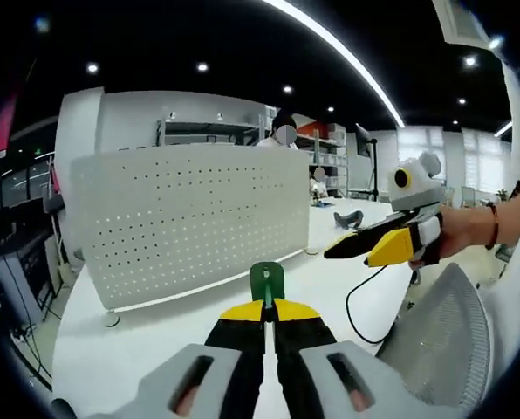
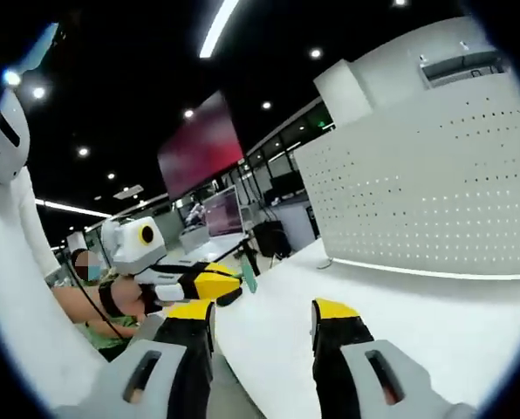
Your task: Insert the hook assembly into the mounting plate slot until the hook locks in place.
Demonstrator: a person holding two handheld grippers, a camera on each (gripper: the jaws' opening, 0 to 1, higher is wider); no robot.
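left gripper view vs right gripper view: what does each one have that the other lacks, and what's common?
Left gripper view alone: the left gripper, jaws shut on a small green flat hook piece seen face-on; a grey mesh chair back; a black cable trailing over the table edge.

Right gripper view alone: the right gripper with its jaws open and nothing between them; a large reddish wall screen.

Both: the white perforated panel standing upright on the white table, and the other gripper coming in from the side.
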